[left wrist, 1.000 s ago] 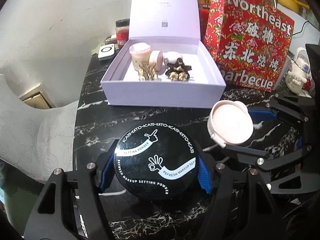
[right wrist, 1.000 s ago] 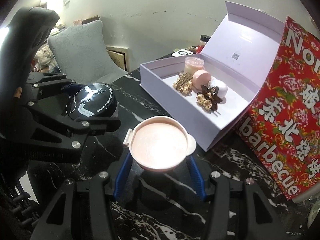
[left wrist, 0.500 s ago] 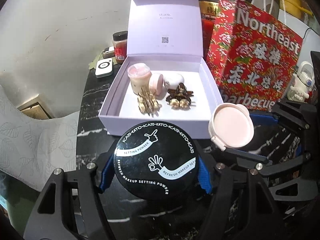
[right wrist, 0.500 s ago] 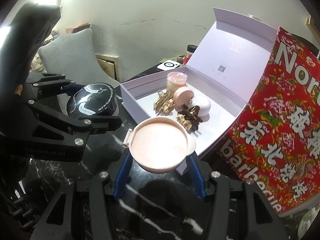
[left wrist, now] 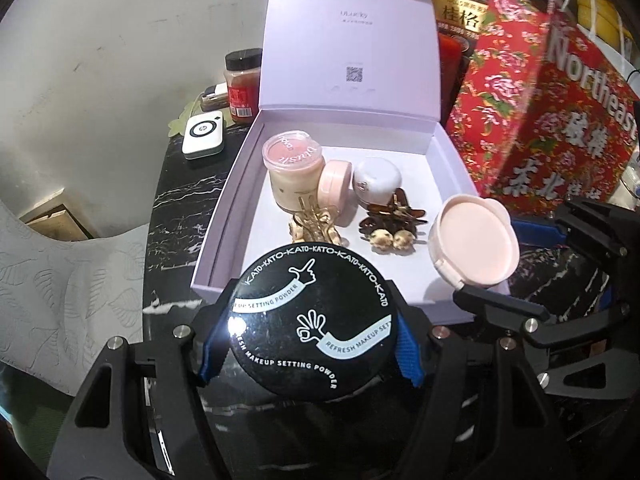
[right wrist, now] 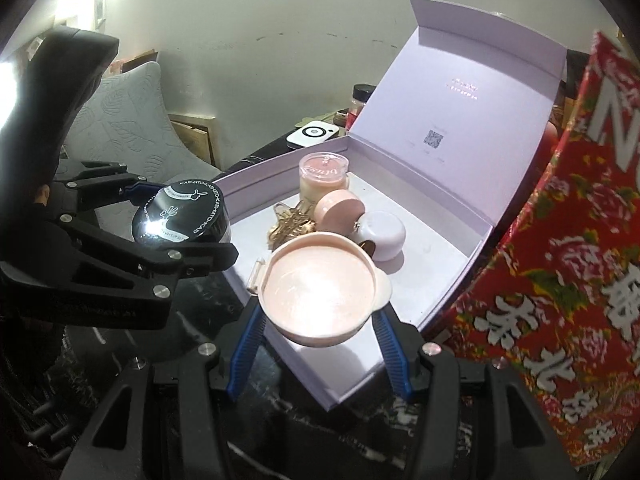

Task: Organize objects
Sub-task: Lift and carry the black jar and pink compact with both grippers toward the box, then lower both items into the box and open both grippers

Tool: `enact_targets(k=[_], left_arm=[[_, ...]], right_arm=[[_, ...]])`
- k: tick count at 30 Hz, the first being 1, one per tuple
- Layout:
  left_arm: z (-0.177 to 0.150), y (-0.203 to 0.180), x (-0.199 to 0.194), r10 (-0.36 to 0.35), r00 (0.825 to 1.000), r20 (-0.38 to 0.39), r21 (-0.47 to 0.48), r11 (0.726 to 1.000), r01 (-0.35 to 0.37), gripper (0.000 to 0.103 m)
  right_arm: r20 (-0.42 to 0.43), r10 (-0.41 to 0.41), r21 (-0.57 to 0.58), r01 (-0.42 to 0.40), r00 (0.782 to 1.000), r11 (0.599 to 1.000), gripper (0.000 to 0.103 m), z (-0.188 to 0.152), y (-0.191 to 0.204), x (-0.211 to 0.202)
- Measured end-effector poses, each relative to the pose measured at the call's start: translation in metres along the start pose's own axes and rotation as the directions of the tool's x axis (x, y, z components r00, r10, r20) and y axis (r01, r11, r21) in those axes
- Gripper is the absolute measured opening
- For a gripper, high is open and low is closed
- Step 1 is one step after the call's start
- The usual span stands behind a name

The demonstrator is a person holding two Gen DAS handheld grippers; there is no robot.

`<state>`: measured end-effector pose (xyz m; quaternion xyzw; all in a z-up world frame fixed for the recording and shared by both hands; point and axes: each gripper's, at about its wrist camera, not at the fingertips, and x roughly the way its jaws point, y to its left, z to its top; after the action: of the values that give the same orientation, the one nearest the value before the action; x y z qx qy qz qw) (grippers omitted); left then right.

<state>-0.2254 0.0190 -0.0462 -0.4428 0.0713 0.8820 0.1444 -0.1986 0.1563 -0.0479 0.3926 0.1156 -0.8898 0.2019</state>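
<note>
- The round black setting-powder jar with white lettering point(left wrist: 312, 322) sat clamped between the blue pads of the left gripper point(left wrist: 310, 348), lid up, carried above the near wall of the open lilac cardboard box point(left wrist: 224, 216), at its near-left corner.
- The round pale-pink compact with a small hinge tab point(right wrist: 318, 294) was pinched across its width by the right gripper point(right wrist: 320, 338), over the near-right part of the same box.
- The box floor lay straight ahead of and below both tools; each looked about equally near, the two side by side and just apart.
- Free floor showed along the near edge and the right side, which I judged to be the likely landing spots.
- Further in stood a clear-lidded pink cream jar point(left wrist: 292, 164), a small pink pot on its side point(left wrist: 336, 184), a white rounded pot point(left wrist: 378, 180), a gold hair claw point(left wrist: 316, 228) and a brown beaded hair clip point(left wrist: 392, 220), clustered mid-box.
- That cluster crowded the centre, so a drop too far forward risked knocking the clips.
- The raised lid point(left wrist: 352, 32) backed the box; a red floral paper bag point(left wrist: 552, 120) stood just right of it, on the black marble table point(left wrist: 176, 200).
</note>
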Motion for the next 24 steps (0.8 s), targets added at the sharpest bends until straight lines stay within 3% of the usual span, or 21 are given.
enact_targets(k=[9, 24], left_arm=[[0.016, 0.007, 0.025, -0.012, 1.000, -0.013, 0.012, 1.000, 0.012, 0.067], [0.062, 0.024, 0.049, -0.011, 1.000, 0.028, 0.029, 1.000, 0.010, 0.067]], right_arm=[[-0.023, -0.003, 0.022, 0.003, 1.000, 1.000, 0.056, 0.009, -0.011, 0.022], [-0.012, -0.063, 0.058, 0.064, 0.998, 0.996, 0.056, 0.039, -0.026, 0.051]])
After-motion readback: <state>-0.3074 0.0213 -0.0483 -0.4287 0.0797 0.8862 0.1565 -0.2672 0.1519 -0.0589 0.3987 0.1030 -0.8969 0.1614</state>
